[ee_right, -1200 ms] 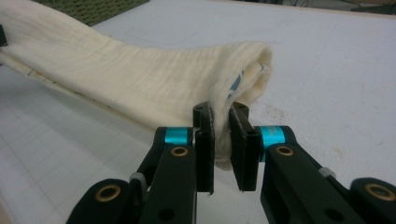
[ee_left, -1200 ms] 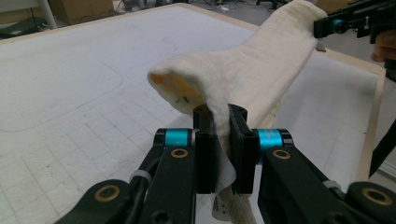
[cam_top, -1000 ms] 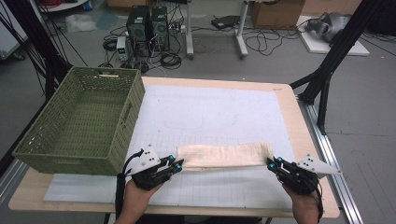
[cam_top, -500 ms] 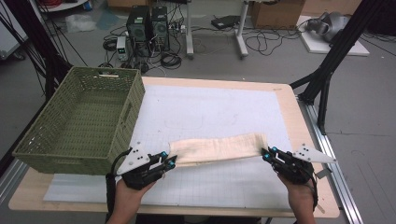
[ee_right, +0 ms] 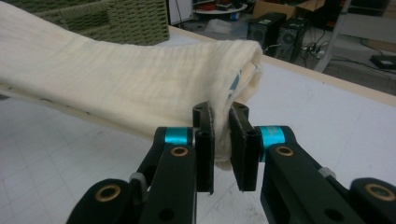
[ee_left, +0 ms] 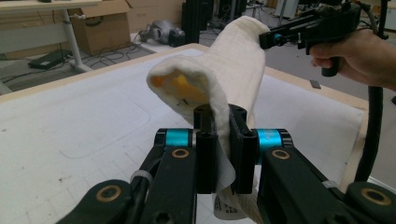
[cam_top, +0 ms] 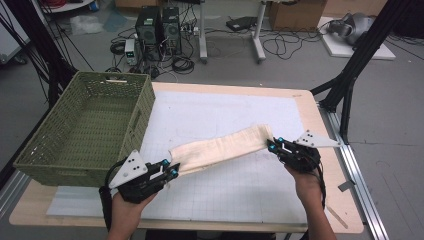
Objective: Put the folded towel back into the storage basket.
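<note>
The left claw [cam_top: 170, 169] and the right claw [cam_top: 272, 145] each pinch one end of the folded cream cloth [cam_top: 220, 147], which hangs stretched between them just above the white tabletop [cam_top: 220, 110], beside the green basket [cam_top: 87, 125].

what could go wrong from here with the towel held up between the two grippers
1. The left gripper and right gripper each pinch only an end edge of the folded cream towel, so an end may slip out.
2. The fold gapes open at the left end; the layers could unroll as it hangs above the white mat.
3. The green basket stands close on the left; the towel might catch its rim.
</note>
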